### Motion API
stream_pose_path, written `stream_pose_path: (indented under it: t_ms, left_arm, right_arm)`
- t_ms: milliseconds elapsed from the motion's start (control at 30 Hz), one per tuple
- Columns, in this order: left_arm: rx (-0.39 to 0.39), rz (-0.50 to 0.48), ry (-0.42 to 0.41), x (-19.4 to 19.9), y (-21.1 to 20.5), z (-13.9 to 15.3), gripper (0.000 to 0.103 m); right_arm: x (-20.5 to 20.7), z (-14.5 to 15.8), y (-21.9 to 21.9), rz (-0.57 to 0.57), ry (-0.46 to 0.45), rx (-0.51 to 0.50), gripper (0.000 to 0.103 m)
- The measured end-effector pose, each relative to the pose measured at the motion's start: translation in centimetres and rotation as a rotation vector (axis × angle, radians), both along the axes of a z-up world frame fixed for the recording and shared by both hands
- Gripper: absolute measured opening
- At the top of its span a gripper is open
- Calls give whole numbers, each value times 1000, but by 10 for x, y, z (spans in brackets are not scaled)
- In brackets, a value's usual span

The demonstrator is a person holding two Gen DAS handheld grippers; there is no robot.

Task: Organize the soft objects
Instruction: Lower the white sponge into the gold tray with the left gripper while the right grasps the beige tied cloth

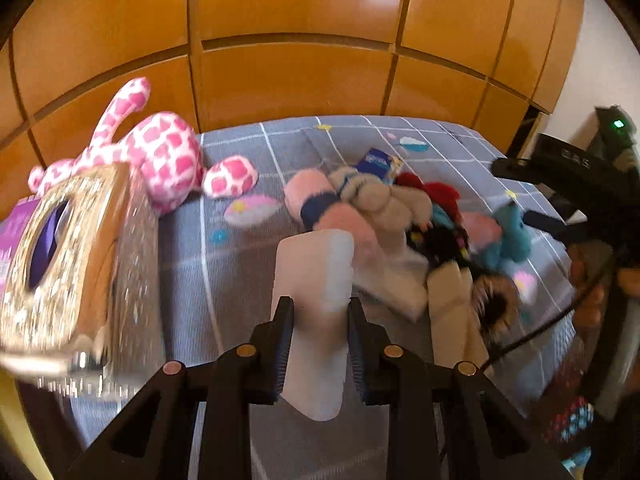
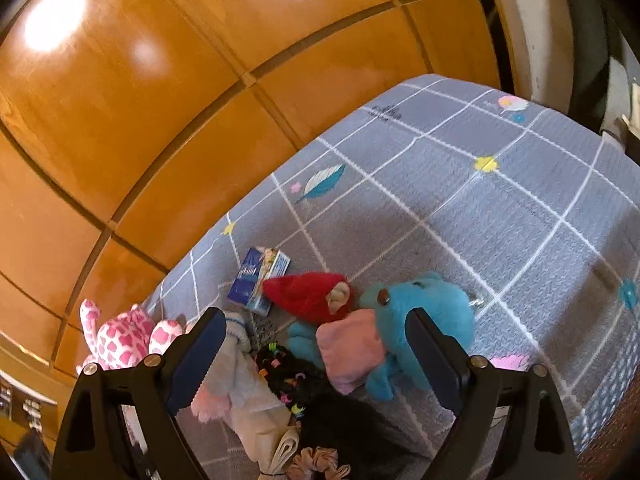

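My left gripper (image 1: 318,316) is shut on a white sock (image 1: 314,276) and holds it above the grey checked bedspread (image 1: 240,264). Beyond it lies a pile of soft things: pink fuzzy socks (image 1: 316,196), a beige plush (image 1: 384,200), a red plush (image 1: 436,192), a blue plush (image 1: 512,236) and a dark fur scrunchie (image 1: 496,308). My right gripper (image 2: 312,336) is open and empty above the same pile, over the blue plush (image 2: 424,316), a pink pouch (image 2: 352,350) and the red plush (image 2: 312,292). A pink spotted plush (image 1: 160,152) lies at the far left.
A glittery gold tissue box (image 1: 68,264) stands close on the left. A blue carton (image 2: 258,280) lies behind the pile. Wooden wardrobe panels (image 1: 296,76) back the bed. The bedspread (image 2: 500,208) stretches to the right. The right gripper's body (image 1: 580,184) shows at the right edge.
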State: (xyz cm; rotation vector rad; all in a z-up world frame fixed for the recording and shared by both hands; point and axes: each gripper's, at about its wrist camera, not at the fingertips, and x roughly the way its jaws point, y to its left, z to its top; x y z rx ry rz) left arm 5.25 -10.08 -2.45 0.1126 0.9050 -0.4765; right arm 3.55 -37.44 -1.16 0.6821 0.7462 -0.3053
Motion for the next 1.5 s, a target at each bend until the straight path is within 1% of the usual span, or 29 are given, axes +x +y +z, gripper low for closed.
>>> stream_pose_path:
  t_ms: [33, 100, 133, 167, 200, 267, 333, 367, 433, 500, 567, 600, 633, 667, 733, 800, 867, 967, 1000, 1067, 1200, 1333, 1433, 1500]
  left_arm:
    - [-5, -5, 2, -8, 5, -1, 26]
    - [-10, -8, 2, -17, 11, -1, 26]
    - [-21, -9, 4, -22, 14, -1, 26]
    - [-31, -8, 4, -26, 17, 0, 26]
    - [-40, -8, 1, -30, 20, 2, 26]
    - [-56, -12, -8, -37, 24, 6, 26]
    - [-69, -14, -22, -42, 28, 10, 26]
    - [-76, -16, -27, -45, 30, 12, 26]
    - [-97, -19, -34, -51, 35, 17, 26]
    - [-115, -17, -46, -56, 42, 23, 26]
    - [-130, -9, -55, -59, 49, 27, 26]
    - [-144, 2, -63, -61, 57, 32, 26]
    - [-151, 10, -67, -61, 61, 34, 26]
    - [-168, 27, -71, -63, 71, 40, 26]
    - [-200, 52, -82, -65, 88, 49, 26]
    - [-217, 96, -100, -66, 108, 59, 26]
    - [-255, 158, -108, -65, 137, 68, 26]
    - [-281, 308, -129, -58, 189, 78, 26]
    - [-285, 338, -130, -56, 199, 78, 26]
    - [-284, 448, -138, -49, 235, 78, 26]
    - [-282, 597, -112, -35, 284, 64, 26]
    - [-254, 722, -58, -15, 322, 40, 26]
    - [-260, 763, -12, 1, 338, 25, 26]
    - [-249, 777, 10, 12, 340, 19, 26]
  right_arm:
    - [0, 0, 4, 21, 9, -6, 87]
    - [-5, 1, 15, 69, 21, -12, 86]
    - [-8, 0, 24, 98, 46, -18, 86]
    - [-13, 0, 33, 131, 64, -26, 84]
    - [-17, 0, 41, 152, 69, -35, 80]
    - [-27, 1, 60, 204, 94, -68, 65]
    - [-38, 0, 79, 257, 102, -92, 59]
    - [-43, -1, 88, 283, 106, -109, 57]
    - [-47, -6, 103, 316, 114, -142, 56]
    - [-44, -16, 113, 333, 142, -161, 54]
    - [-37, -32, 121, 344, 201, -183, 42]
    - [-36, -37, 122, 347, 210, -184, 40]
    - [-35, -42, 125, 357, 204, -180, 36]
    - [-36, -43, 126, 362, 191, -185, 29]
    - [-37, -43, 129, 352, 195, -231, 21]
    - [-36, -43, 131, 358, 197, -253, 21]
    - [-37, -43, 132, 365, 201, -266, 21]
    - [-33, -45, 130, 378, 219, -255, 23]
    - [-33, -45, 129, 378, 224, -256, 23]
    - [-32, -44, 130, 370, 234, -265, 24]
    - [-32, -43, 135, 371, 235, -297, 24]
    - [-31, -42, 139, 376, 233, -328, 24]
    - [-30, -42, 143, 387, 234, -360, 24]
    - [-30, -41, 146, 392, 233, -372, 24]
